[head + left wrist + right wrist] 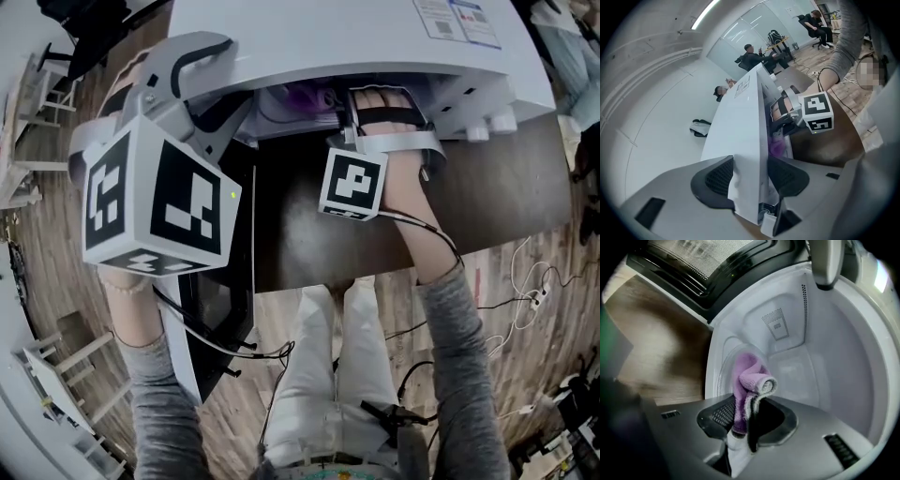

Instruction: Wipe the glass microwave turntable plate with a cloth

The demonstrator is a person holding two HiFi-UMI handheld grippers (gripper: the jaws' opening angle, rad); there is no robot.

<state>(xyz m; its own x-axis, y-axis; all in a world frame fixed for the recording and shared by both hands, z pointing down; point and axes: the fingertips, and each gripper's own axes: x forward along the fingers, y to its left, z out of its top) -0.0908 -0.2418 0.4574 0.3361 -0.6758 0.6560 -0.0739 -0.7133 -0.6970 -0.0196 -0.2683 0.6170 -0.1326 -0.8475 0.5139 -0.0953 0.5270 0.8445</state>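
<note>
A sticker (457, 19) on the white microwave (375, 37) top carries print too small to read. The left gripper (750, 180) clamps the casing's wall at its front corner, one jaw on each side. The door (220, 309) hangs open beside it, leaving the cavity mouth free. The right gripper (740, 416), forearm stretched straight in, pinches a folded purple cloth (747, 373) that hangs over the glass plate (721, 366) on the cavity floor, with white walls close around.
</note>
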